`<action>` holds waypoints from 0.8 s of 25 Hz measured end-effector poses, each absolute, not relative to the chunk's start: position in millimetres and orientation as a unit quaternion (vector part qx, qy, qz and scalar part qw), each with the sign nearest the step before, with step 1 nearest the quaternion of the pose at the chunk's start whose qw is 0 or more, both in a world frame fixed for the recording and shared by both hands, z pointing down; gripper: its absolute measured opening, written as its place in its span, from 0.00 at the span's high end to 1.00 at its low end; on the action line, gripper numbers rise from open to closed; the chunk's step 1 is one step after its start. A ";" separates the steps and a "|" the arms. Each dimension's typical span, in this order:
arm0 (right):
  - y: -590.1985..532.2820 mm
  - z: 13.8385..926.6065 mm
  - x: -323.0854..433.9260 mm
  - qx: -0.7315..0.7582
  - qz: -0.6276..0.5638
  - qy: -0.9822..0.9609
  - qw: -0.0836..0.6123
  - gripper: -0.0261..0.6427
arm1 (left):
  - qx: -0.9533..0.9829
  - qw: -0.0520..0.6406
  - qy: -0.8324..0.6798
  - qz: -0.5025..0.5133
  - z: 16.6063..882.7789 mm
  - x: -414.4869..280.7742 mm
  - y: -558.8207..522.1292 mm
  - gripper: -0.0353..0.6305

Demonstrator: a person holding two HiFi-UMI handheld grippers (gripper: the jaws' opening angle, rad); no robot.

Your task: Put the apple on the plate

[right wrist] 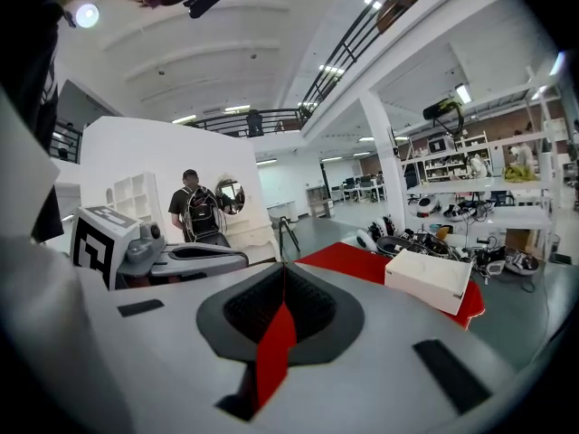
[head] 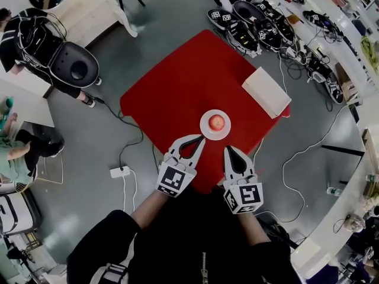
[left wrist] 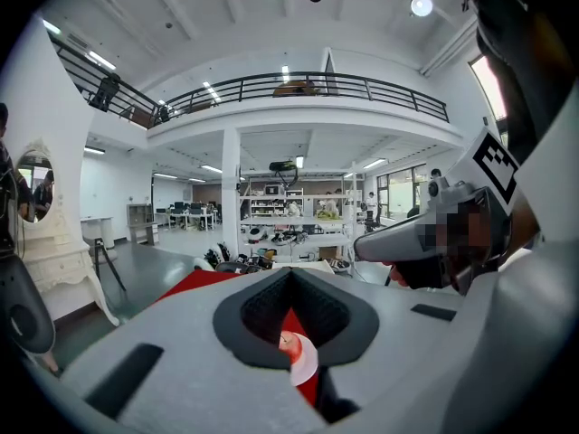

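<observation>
Two grippers, left gripper [head: 202, 139] and right gripper [head: 228, 149]: fingers pressed together, empty, just near of plate [head: 204, 129]. One apple [head: 217, 122]: on plate, red worktop [head: 189, 76]. Placement apparently complete; next move, withdrawal only.

Materials and finish as seen.
Table cover [head: 177, 81] red matt cloth; plate [head: 204, 129] glossy white; apple [head: 217, 122] smooth, shiny; box [head: 266, 92] matt white; left gripper [head: 202, 138] and right gripper [head: 227, 149] matt pale plastic, black ribbed pads [left wrist: 258, 313].
</observation>
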State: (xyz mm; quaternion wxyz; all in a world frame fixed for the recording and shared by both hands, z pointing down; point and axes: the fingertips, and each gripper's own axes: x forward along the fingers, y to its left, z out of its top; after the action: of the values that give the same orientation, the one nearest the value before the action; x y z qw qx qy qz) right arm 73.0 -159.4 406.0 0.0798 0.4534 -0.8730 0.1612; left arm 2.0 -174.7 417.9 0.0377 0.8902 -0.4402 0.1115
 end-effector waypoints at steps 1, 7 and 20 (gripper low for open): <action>-155.5 405.5 71.1 0.452 0.160 -0.874 0.079 0.94 | 0.890 0.038 -0.440 0.110 416.8 1.6 -170.1 0.94; -148.5 399.9 69.6 0.453 0.152 -0.875 0.075 0.94 | 0.892 0.027 -0.438 0.108 405.1 4.2 -161.5 0.94; -149.2 399.1 64.1 0.458 0.143 -0.874 0.076 0.94 | 0.898 0.026 -0.423 0.116 408.5 11.4 -164.7 0.94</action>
State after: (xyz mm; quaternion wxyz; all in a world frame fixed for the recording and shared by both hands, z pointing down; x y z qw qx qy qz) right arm 64.1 -149.2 399.1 0.0760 0.4579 -0.8741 0.1433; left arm 11.4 -164.7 408.5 0.0257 0.8982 -0.4232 0.1160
